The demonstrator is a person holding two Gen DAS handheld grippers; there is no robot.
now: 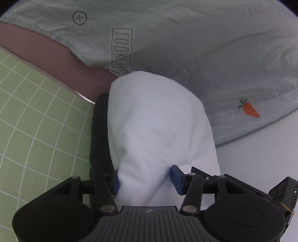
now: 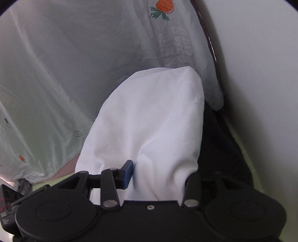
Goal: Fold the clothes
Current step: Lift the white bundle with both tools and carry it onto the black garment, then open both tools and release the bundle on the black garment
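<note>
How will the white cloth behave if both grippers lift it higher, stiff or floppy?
Probably floppy: the white cloth bulges and creases between the left gripper, and in the right gripper it drapes over one of the fingers. It looks thin and light, so it should sag wherever it is unsupported. It may drag across the pale green shirt lying beneath.

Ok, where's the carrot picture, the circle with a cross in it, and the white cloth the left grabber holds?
carrot picture [image 1: 249,109]: left wrist view, on the orange carrot body.
circle with a cross [image 1: 79,17]: left wrist view, on the cross at its middle.
white cloth [image 1: 158,126]: left wrist view, on the bulging middle.
</note>
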